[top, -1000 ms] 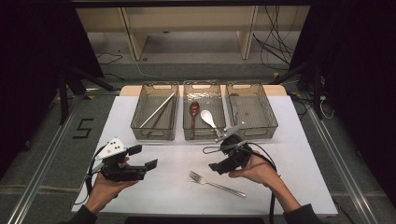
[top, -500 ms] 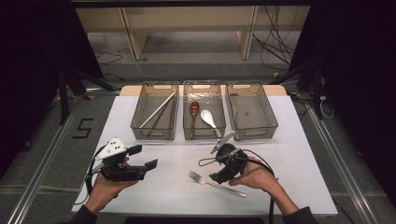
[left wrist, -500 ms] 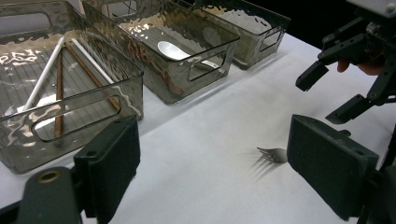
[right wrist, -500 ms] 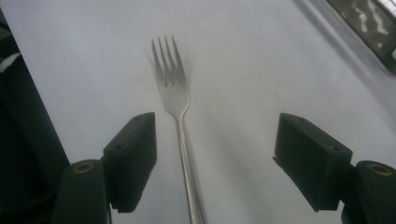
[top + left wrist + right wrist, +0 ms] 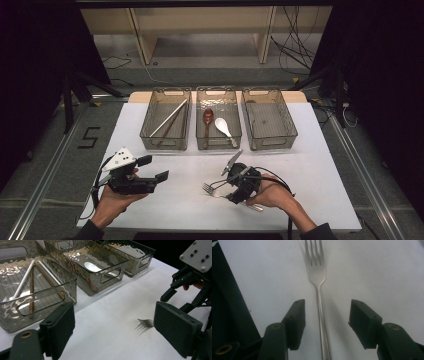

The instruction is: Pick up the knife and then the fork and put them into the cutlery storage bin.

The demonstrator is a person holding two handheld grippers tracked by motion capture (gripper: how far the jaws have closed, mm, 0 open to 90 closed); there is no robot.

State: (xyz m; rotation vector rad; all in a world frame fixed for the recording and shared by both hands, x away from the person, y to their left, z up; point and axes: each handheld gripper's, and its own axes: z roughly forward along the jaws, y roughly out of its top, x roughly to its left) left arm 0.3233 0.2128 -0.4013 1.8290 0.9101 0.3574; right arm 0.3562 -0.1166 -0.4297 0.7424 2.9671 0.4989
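Since a second ago the right tongs (image 5: 325, 322) dropped over the fork (image 5: 318, 287), closing yet not touching; left tongs (image 5: 117, 332) gape unmoved.

The left gripper (image 5: 152, 169) is a matt black frame of short linked bars; a grey three-cornered plate (image 5: 120, 160) sits on top, dotted with small dark screws; a black cable (image 5: 97, 177) loops from its rear. Its fingers (image 5: 60, 327) are thick, square-edged black blocks, each carried on a black arm with a brass-coloured rivet. The right gripper (image 5: 325, 323) is of the same black make; its fingers (image 5: 295, 321) are boxy pads on arms with brass-ringed holes; a grey plate (image 5: 232, 162) tops it, seen edge-on; black cables (image 5: 272, 177) arc from its body. Dark sleeves (image 5: 317, 232) cover both forearms at the lower edge of the high view.
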